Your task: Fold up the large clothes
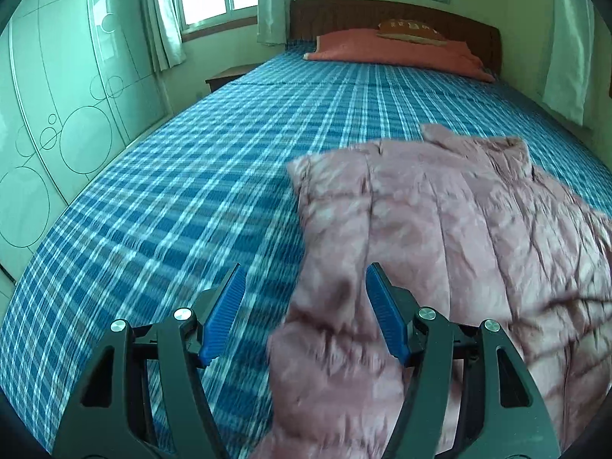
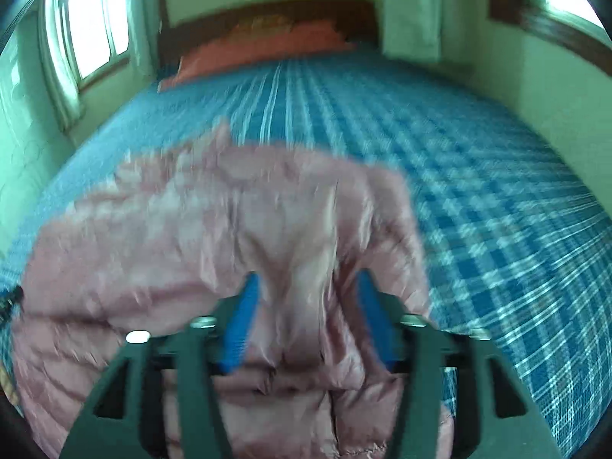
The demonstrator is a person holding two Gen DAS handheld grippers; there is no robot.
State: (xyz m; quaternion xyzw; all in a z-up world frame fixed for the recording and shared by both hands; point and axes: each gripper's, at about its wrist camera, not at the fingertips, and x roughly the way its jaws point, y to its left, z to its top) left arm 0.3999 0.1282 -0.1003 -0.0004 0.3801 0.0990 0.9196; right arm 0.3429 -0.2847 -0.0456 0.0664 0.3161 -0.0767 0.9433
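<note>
Both grippers spread over pink jacket [image 1: 440, 229] — left gripper [image 1: 304, 313], right gripper [image 2: 306, 313] — wardrobe [image 1: 57, 114] only left view

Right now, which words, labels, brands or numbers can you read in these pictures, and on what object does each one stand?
None can be read.
Brown cushion on the pink pillow: pale marks, too small to read.
Pink padded jacket: no label shows.

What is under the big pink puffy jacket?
The pink jacket lies on the blue checked bedsheet, which shows all around it. Whether anything else is tucked beneath it cannot be seen, because the jacket covers that part of the bed.
</note>
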